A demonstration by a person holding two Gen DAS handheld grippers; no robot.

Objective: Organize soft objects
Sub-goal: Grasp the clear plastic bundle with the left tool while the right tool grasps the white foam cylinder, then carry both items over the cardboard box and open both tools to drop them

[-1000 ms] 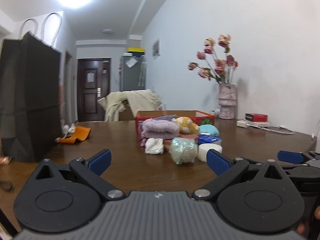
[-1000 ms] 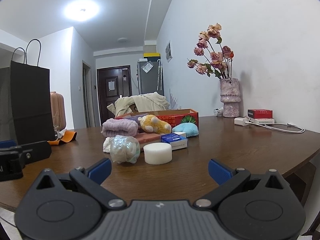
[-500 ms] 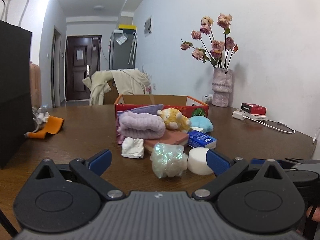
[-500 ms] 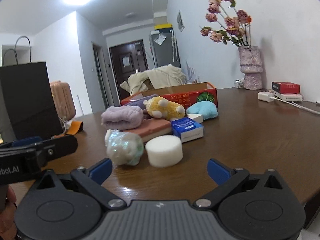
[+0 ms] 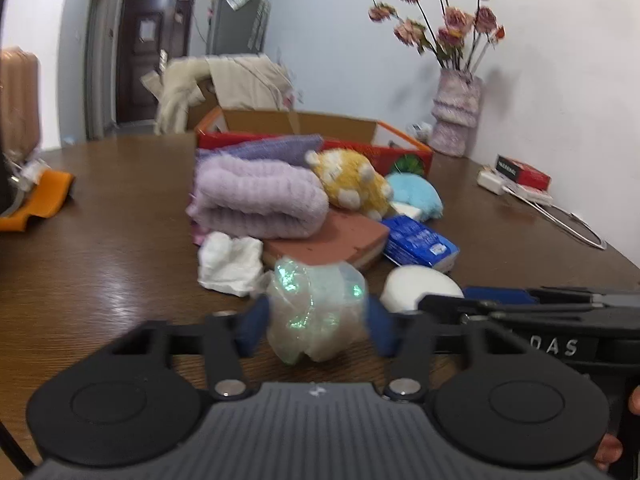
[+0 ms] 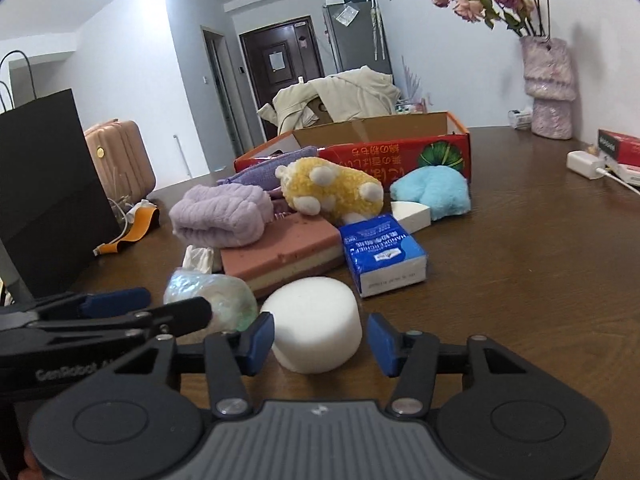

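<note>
A pile of soft things lies on the brown table in front of a red cardboard box (image 6: 400, 148). My left gripper (image 5: 316, 326) has its pads touching both sides of a crinkly clear plastic ball (image 5: 314, 308). My right gripper (image 6: 318, 342) has its jaws around a white round sponge (image 6: 314, 326), with small gaps at both pads. Behind them lie a lilac rolled towel (image 5: 256, 200), a yellow plush toy (image 6: 332, 190), a pink sponge block (image 6: 280, 258), a blue tissue pack (image 6: 380, 254) and a light blue plush (image 6: 434, 194).
A white crumpled cloth (image 5: 230, 262) lies left of the plastic ball. A black paper bag (image 6: 44, 200) stands at the left. A vase of flowers (image 6: 548, 84), a red box and a white charger (image 6: 584, 164) sit at the right. An orange strap (image 5: 36, 198) lies far left.
Both grippers have moved forward and narrowed. The left one now has the plastic ball between its pads and the right one has the white sponge between its jaws.
</note>
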